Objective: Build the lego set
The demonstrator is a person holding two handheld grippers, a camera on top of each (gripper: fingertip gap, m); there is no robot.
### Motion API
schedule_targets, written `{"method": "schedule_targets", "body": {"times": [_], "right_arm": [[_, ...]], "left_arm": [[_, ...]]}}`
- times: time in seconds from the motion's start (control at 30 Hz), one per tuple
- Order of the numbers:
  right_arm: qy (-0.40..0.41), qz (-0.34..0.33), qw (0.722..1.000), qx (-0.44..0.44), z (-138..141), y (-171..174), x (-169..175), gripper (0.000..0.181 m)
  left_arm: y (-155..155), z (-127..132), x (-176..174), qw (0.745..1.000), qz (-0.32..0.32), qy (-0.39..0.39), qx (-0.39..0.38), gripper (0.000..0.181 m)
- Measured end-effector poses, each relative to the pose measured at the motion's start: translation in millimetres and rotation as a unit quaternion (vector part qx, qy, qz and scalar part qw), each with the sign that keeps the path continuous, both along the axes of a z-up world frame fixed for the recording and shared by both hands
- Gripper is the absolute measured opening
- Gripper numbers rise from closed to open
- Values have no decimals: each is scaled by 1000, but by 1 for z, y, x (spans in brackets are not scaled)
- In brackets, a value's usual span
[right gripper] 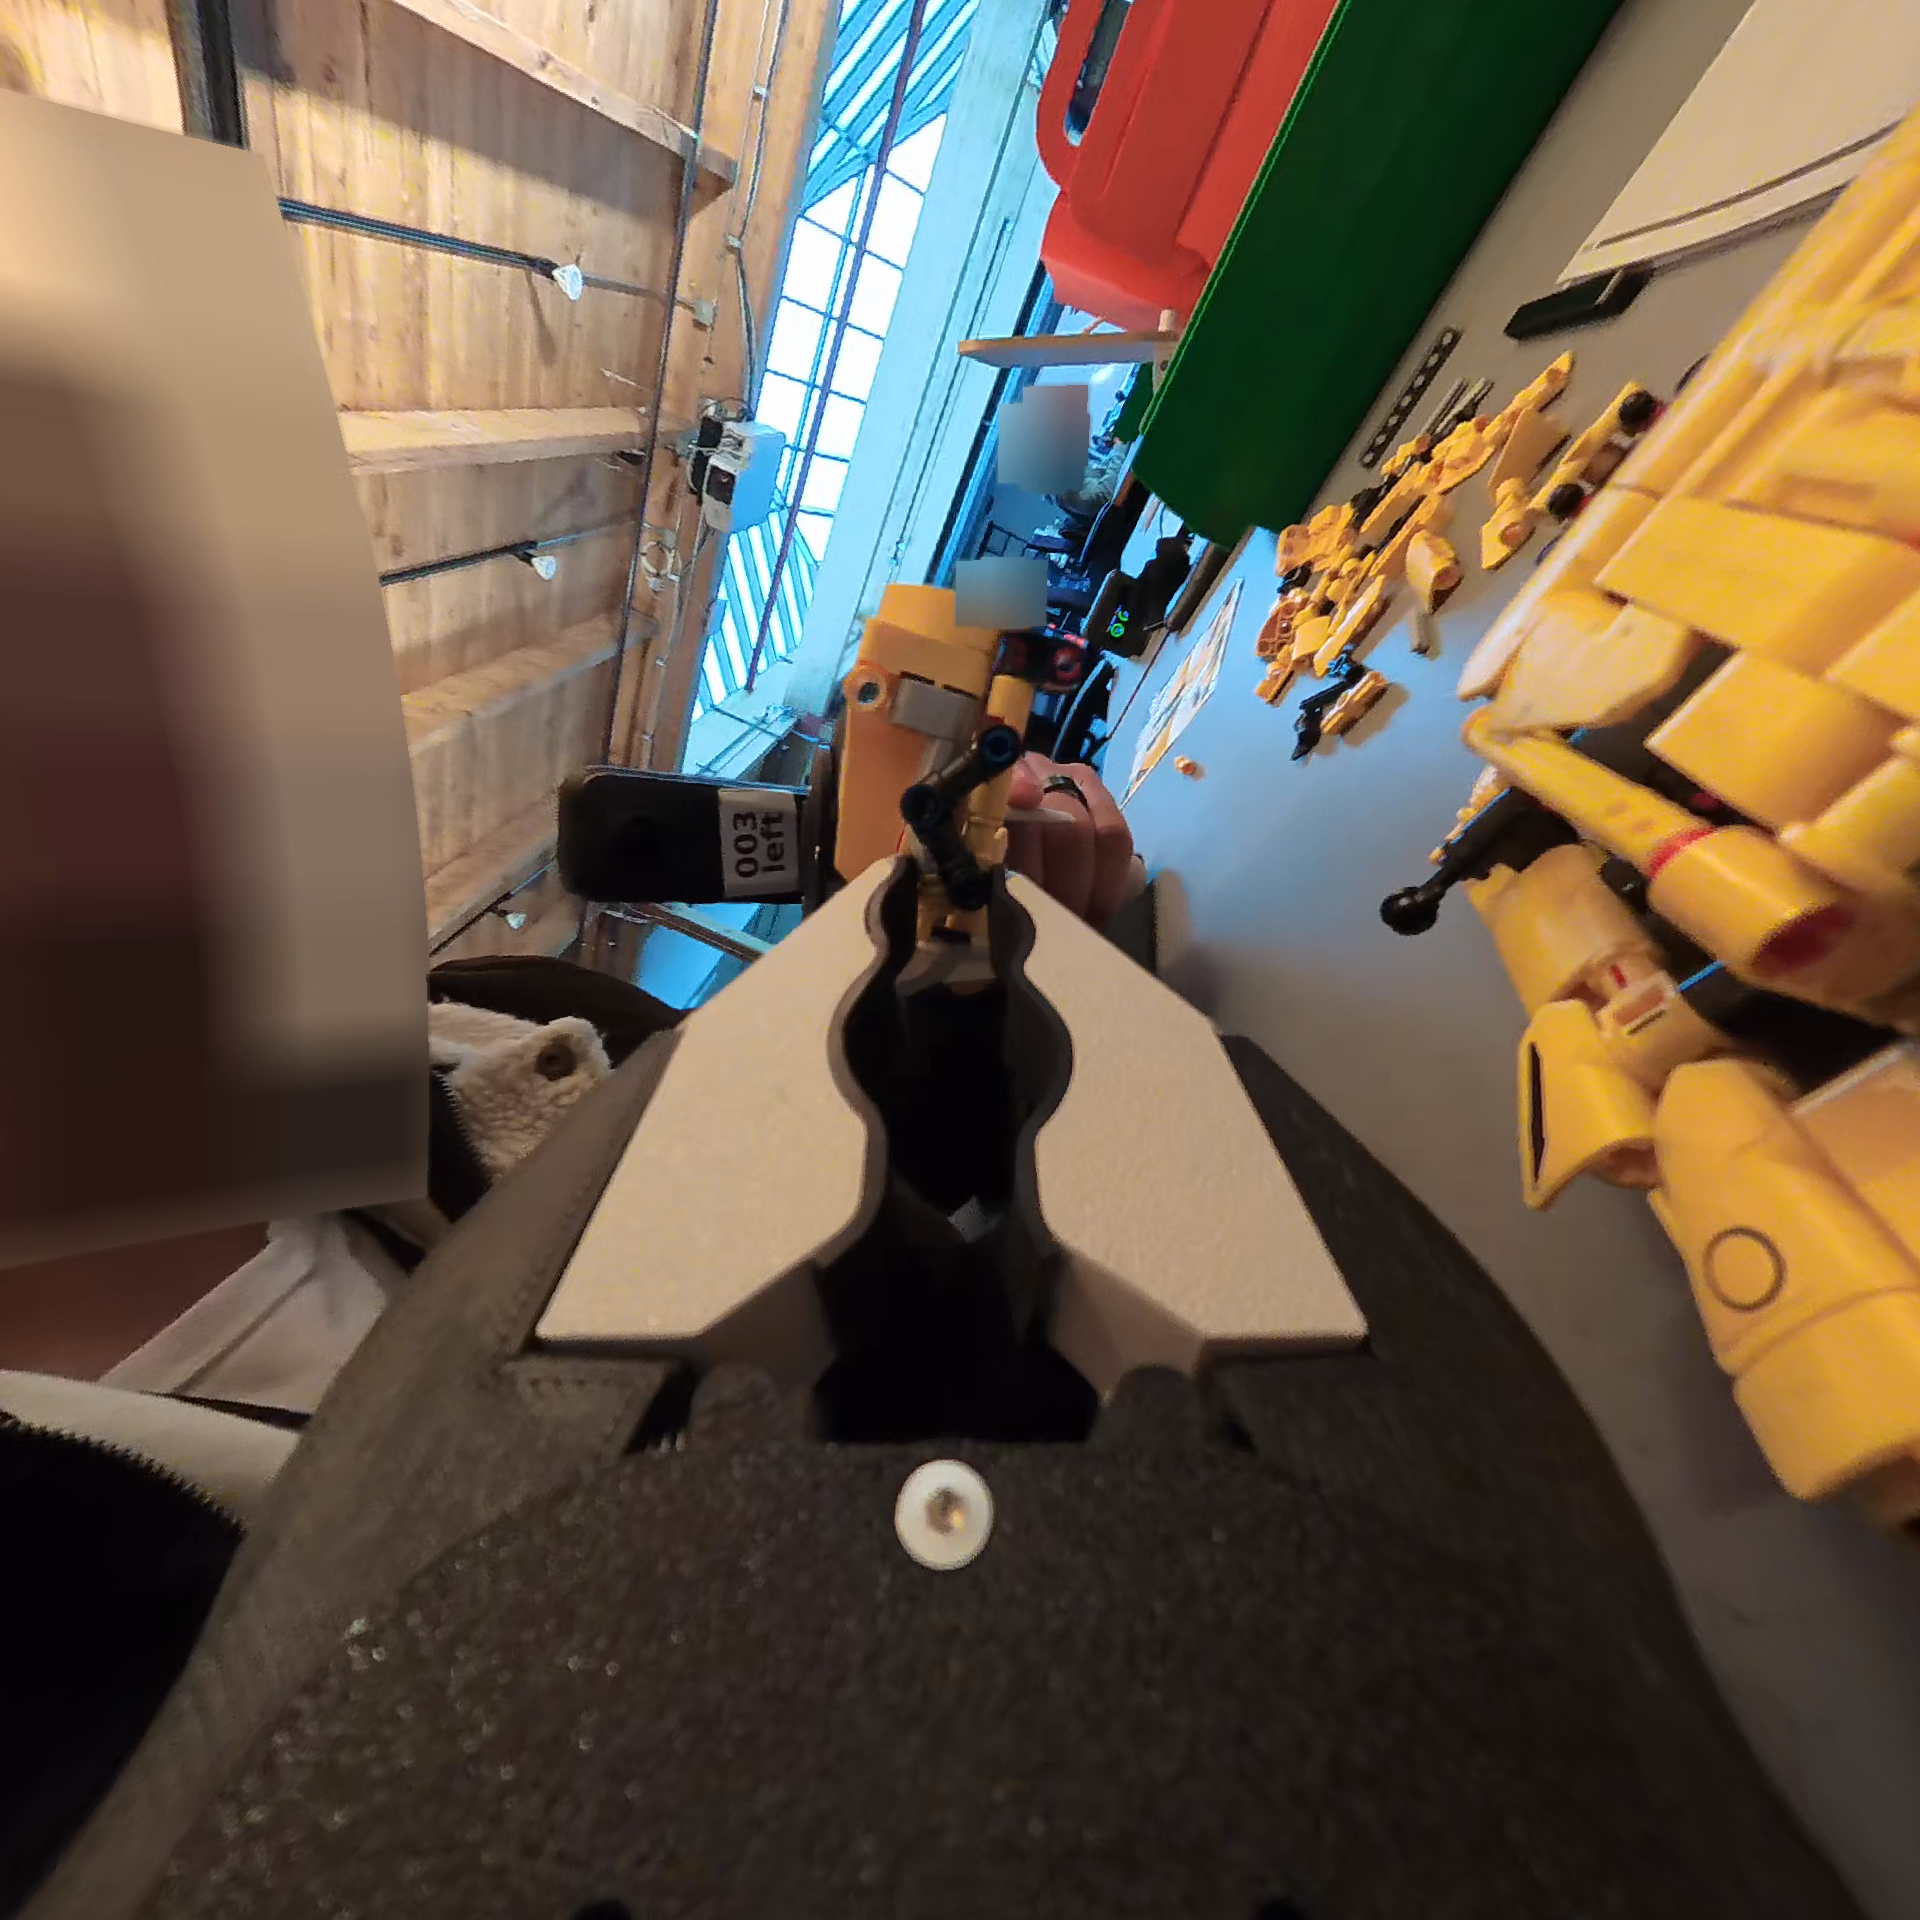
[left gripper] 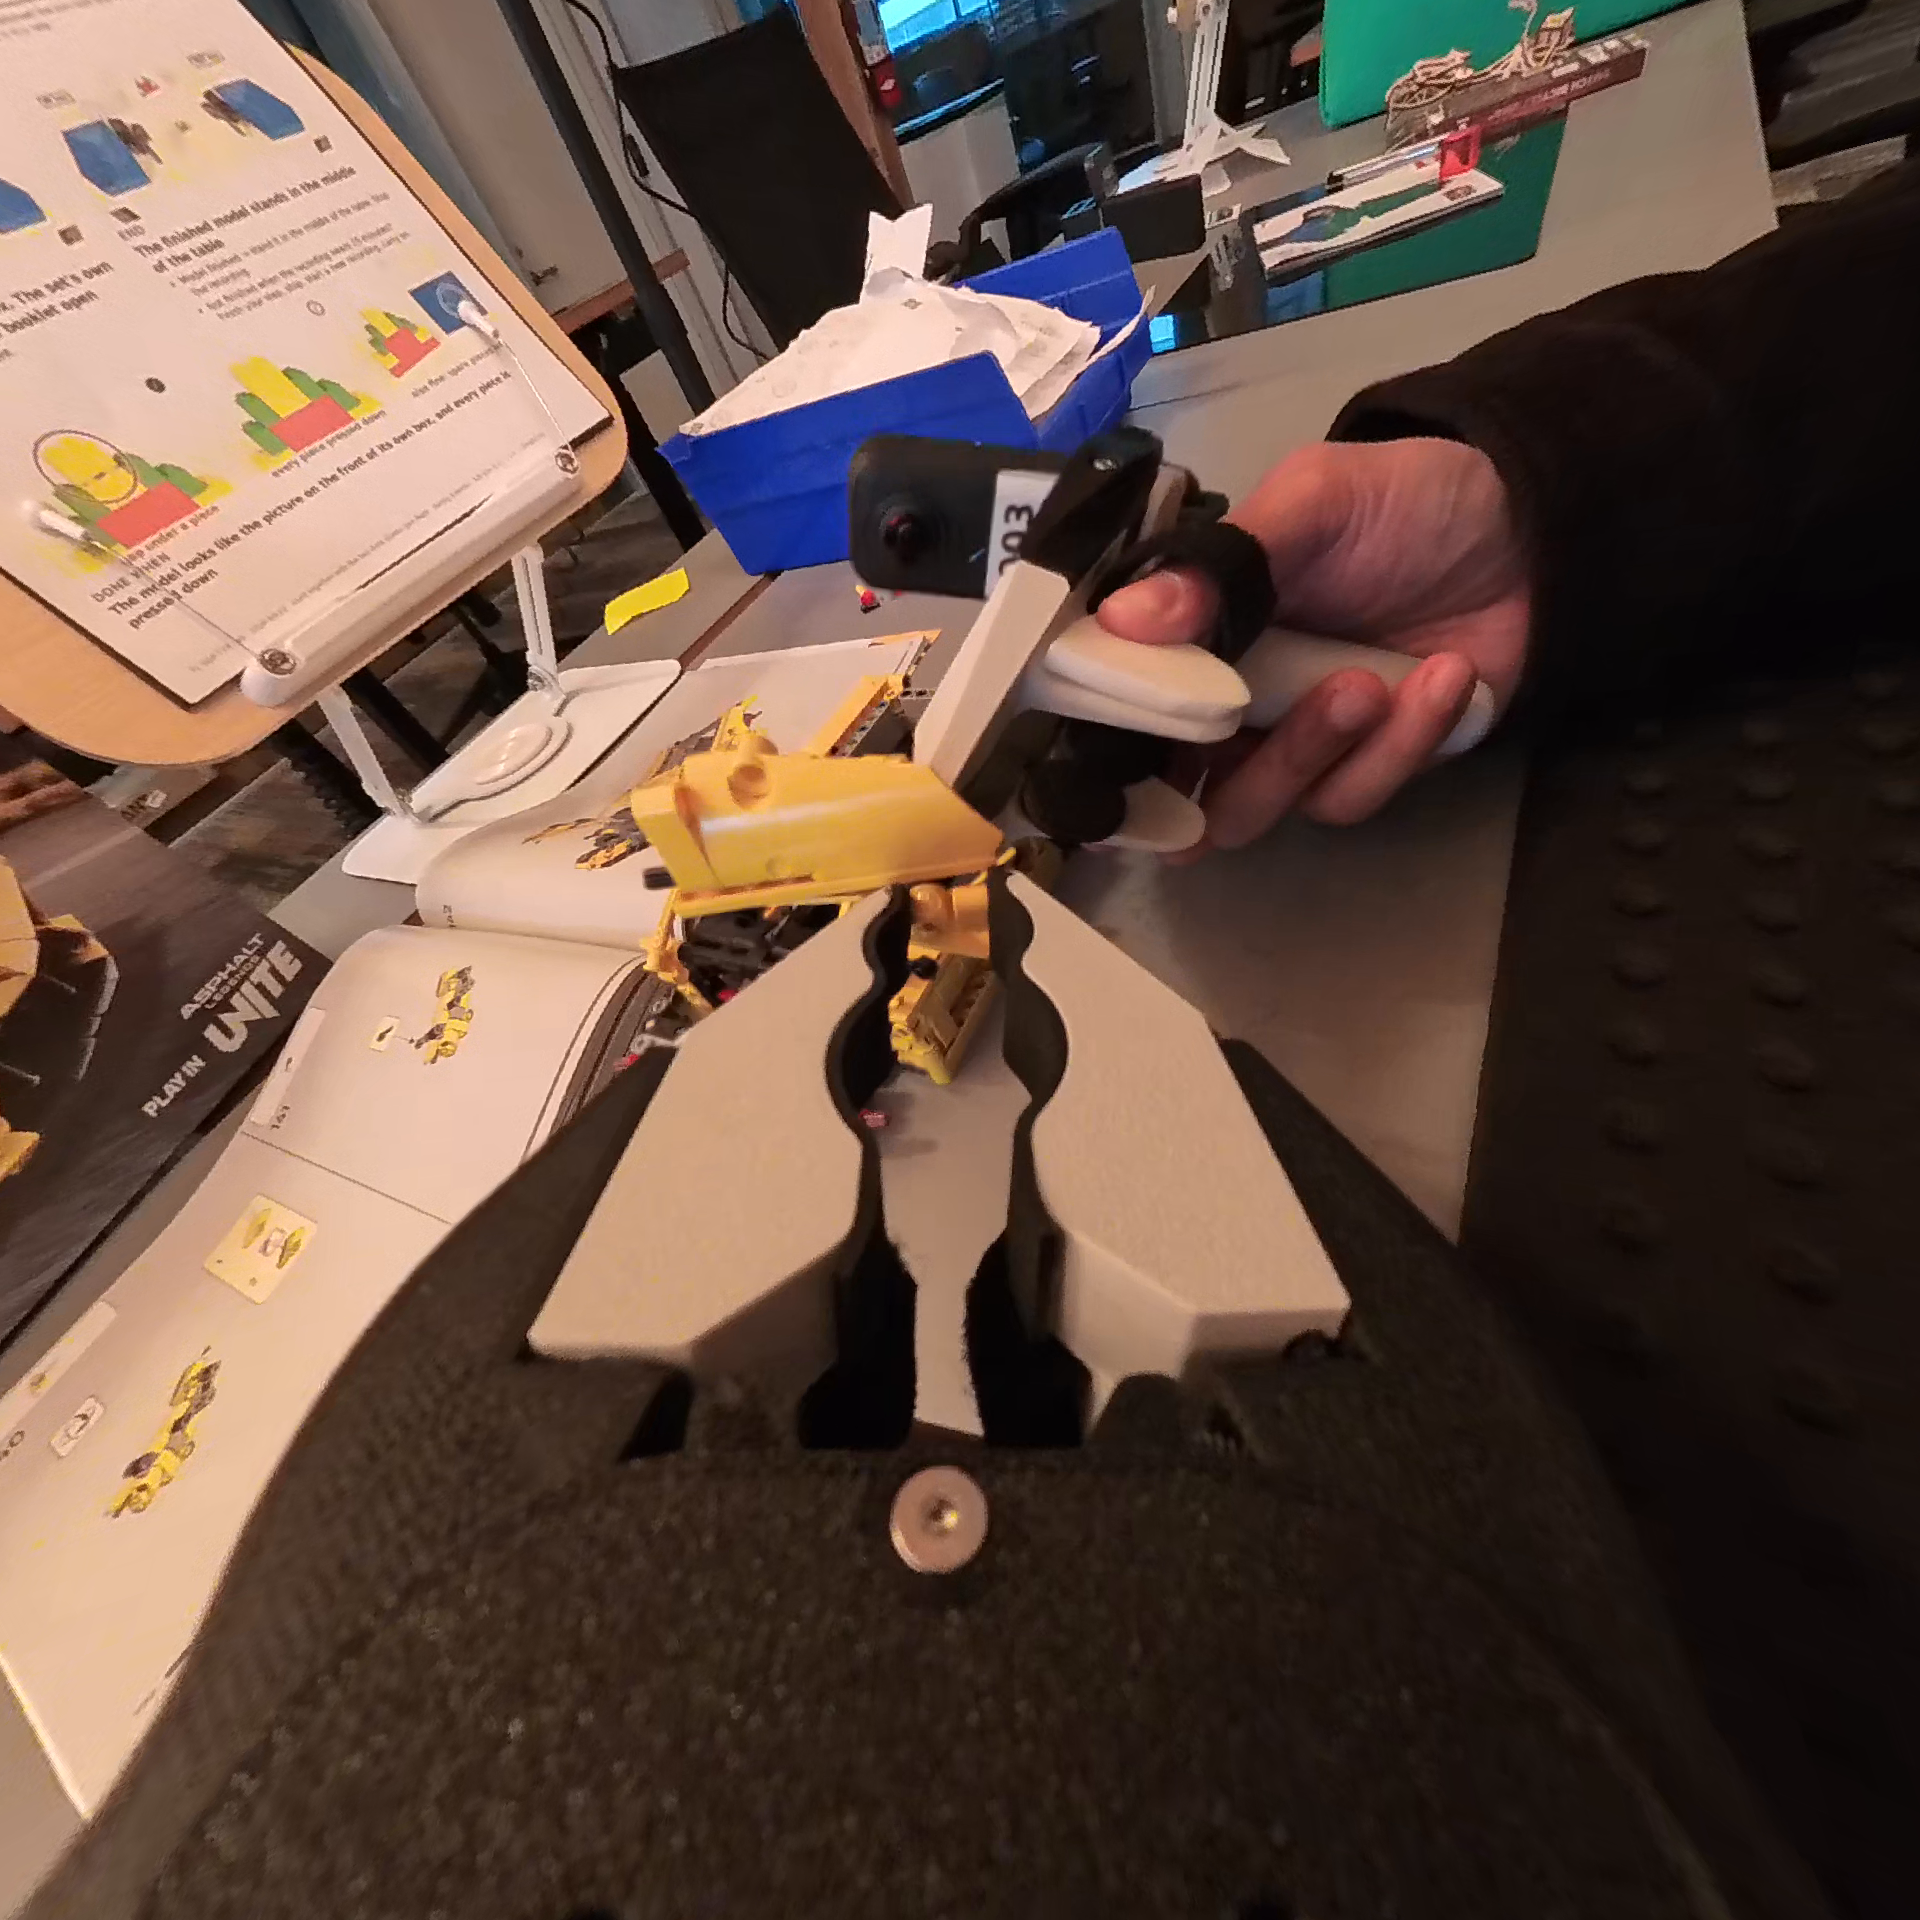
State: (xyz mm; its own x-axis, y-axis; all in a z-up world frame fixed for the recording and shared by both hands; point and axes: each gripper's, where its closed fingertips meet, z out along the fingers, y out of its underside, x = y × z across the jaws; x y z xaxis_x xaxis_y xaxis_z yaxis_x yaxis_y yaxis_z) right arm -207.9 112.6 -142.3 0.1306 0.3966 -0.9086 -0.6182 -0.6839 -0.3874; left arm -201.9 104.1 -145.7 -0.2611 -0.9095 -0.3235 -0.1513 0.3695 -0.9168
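While both grippers pinch one yellow sub-assembly at frame centre, the left gripper nipping its lower end and the right gripper its pinned arm, uneven squeezing could pop pieces apart above the open booklet.

Yellow sub-assembly with black pins, held off the table, tilted. Large yellow model at right; loose yellow pieces far right (scattered).
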Motion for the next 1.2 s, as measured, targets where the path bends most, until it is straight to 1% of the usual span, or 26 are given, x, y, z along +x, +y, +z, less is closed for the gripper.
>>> {"method": "schedule_targets", "body": {"times": [0.1,0.2,0.33,0.53,0.97,1.07,1.13,1.2], "right_arm": [[3,-2,1000,1,1,0,1,12],[32,8,999,1,5,-2,2,12],[37,13,999,8,8,-2,1,12],[44,16,999,7,9,-3,1,13],[51,19,998,10,12,-4,5,13],[45,13,999,15,13,-4,10,13],[27,2,999,21,12,-5,19,13],[2,-18,999,27,11,-8,31,13]], "left_arm": [[0,1,1,1000,2,0,-13,15],[-1,5,1,1000,-3,-11,-27,15],[-1,8,0,999,-6,-19,-44,15],[-2,9,-1,999,-3,-26,-38,15],[0,10,-2,998,2,-26,-61,19],[8,0,-9,997,6,0,-72,19],[15,-21,-16,994,2,59,-87,24],[19,-46,-20,986,2,124,-114,27]]}}
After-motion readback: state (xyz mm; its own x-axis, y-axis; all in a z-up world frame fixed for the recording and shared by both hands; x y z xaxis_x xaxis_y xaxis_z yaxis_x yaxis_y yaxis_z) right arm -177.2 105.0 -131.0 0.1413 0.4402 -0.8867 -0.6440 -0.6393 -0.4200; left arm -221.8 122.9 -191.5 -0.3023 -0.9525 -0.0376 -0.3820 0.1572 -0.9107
